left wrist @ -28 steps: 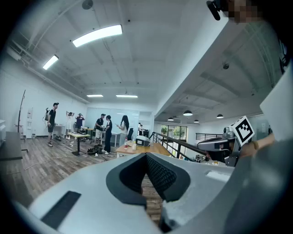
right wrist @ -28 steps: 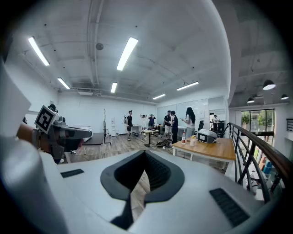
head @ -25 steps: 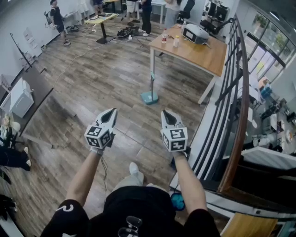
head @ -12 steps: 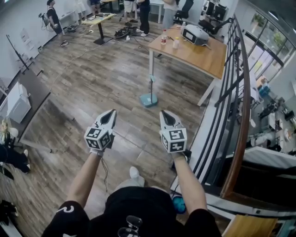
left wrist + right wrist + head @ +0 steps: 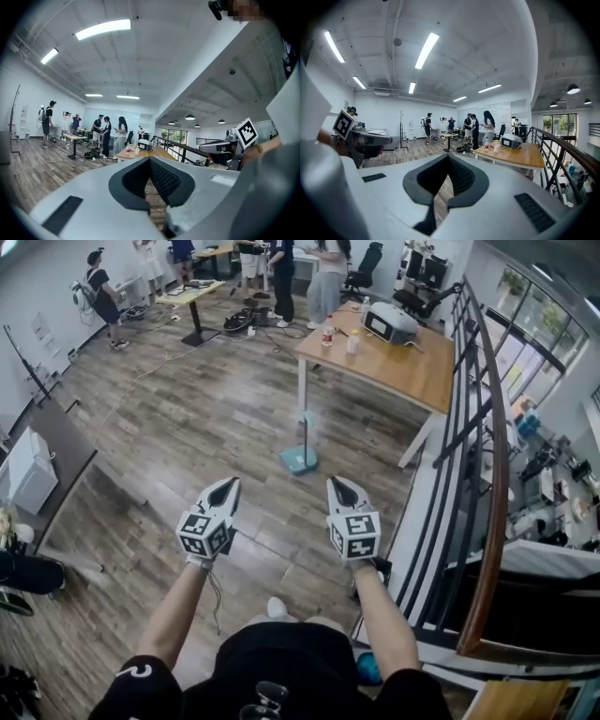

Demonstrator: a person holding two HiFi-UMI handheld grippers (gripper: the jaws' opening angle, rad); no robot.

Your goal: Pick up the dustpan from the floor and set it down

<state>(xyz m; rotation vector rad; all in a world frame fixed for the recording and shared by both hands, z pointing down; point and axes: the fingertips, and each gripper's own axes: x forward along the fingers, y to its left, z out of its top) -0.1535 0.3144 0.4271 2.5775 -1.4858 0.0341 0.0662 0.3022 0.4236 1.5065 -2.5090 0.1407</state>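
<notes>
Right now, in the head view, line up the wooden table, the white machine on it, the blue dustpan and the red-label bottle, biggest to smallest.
1. Wooden table.
2. White machine and blue dustpan look about alike; the machine is farther off, so unsure.
3. Red-label bottle.

No writing, label, brand or number can be read in any view.

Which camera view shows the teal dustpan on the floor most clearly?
The head view: the dustpan stands there whole, handle upright, beside the leg of the table. The left gripper view and the right gripper view show nothing of it.
</notes>
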